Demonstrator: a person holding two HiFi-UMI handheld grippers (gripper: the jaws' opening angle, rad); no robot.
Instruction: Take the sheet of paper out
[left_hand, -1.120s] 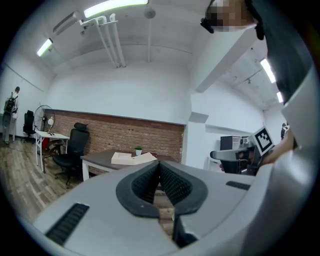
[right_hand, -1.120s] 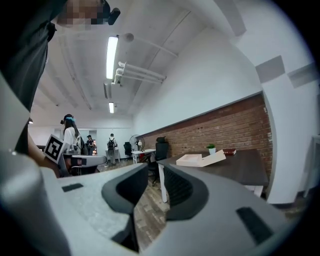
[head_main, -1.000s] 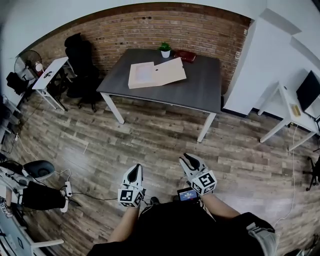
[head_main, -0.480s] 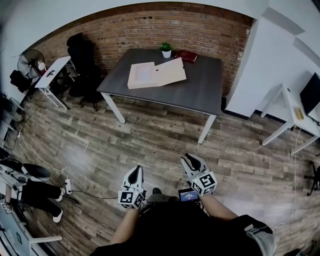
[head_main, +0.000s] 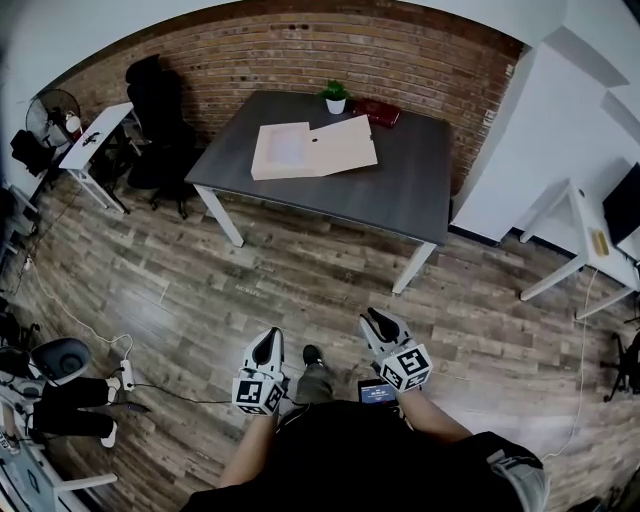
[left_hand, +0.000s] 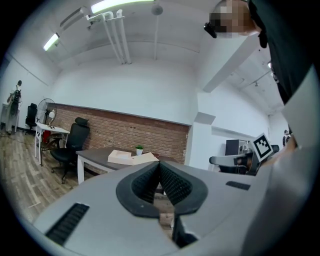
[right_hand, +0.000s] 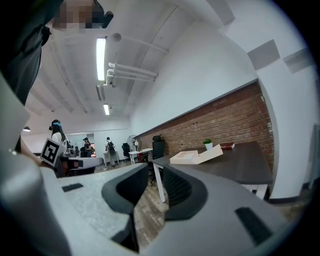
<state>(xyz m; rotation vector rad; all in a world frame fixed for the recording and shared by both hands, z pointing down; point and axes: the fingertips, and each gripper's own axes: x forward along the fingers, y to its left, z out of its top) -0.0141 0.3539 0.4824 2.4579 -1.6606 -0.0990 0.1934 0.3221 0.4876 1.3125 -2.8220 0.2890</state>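
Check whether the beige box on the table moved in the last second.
No. The beige box keeps its spot on the table, just short of the potted plant; only the view shifted.

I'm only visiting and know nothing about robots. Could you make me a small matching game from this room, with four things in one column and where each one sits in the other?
Things:
1. potted plant
2. red book
3. beige folder
4. black office chair

Places:
A. on the floor left of the table, by the brick wall
B. lying open near the table's middle
C. upright at the table's far edge, in a white pot
D. lying flat just right of the plant

Pairs: 1-C, 2-D, 3-B, 4-A.
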